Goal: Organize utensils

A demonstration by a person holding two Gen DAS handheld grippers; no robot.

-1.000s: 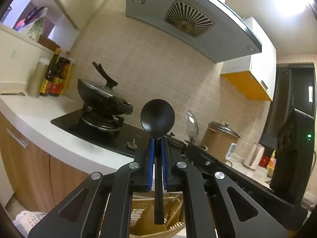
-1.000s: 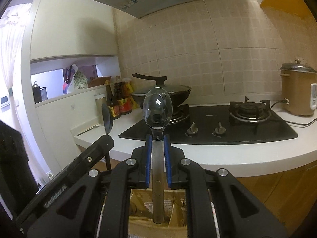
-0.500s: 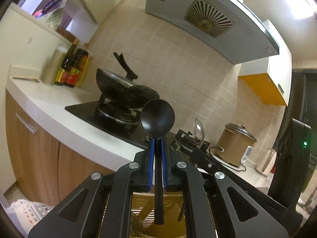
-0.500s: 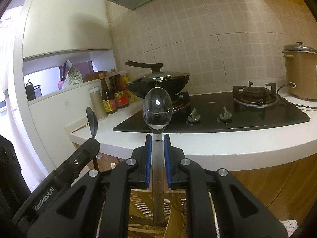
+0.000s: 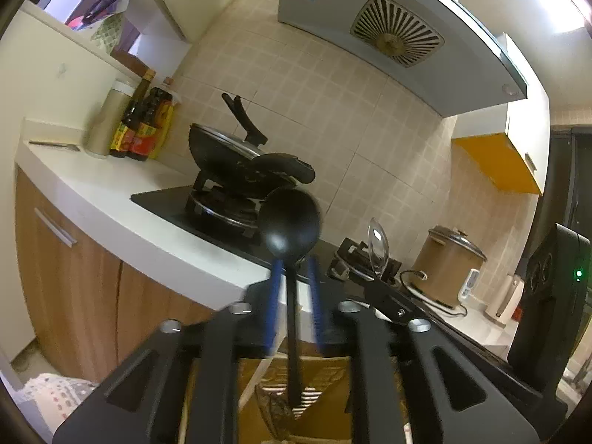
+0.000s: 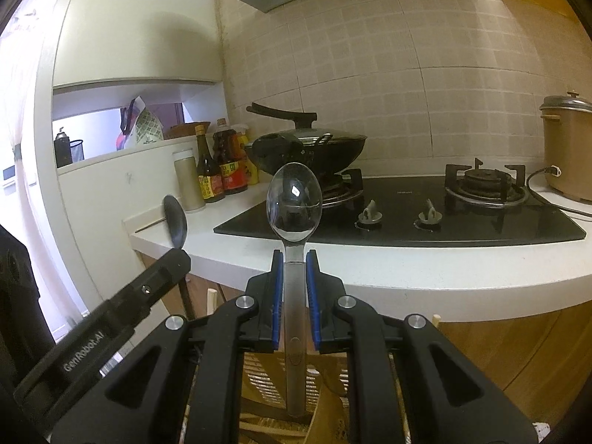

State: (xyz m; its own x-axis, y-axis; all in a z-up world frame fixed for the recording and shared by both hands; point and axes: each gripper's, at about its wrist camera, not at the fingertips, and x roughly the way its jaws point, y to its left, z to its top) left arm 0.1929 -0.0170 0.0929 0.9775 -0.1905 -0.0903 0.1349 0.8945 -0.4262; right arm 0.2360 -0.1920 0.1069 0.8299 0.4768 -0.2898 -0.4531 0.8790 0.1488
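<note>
Left hand-held gripper (image 5: 292, 310) opening around the black spoon (image 5: 289, 222) above the basket (image 5: 296, 399); right hand-held gripper (image 6: 295, 296) clamps the metal spoon (image 6: 294, 199), drop pending.

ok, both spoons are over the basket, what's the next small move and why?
Probably open the right gripper too: its metal spoon hangs handle-down over the woven basket, pads clamped. The left gripper is already opening around the black spoon.

Wok (image 6: 307, 148) on hob (image 6: 399, 211), bottles (image 6: 222, 170) left.
</note>
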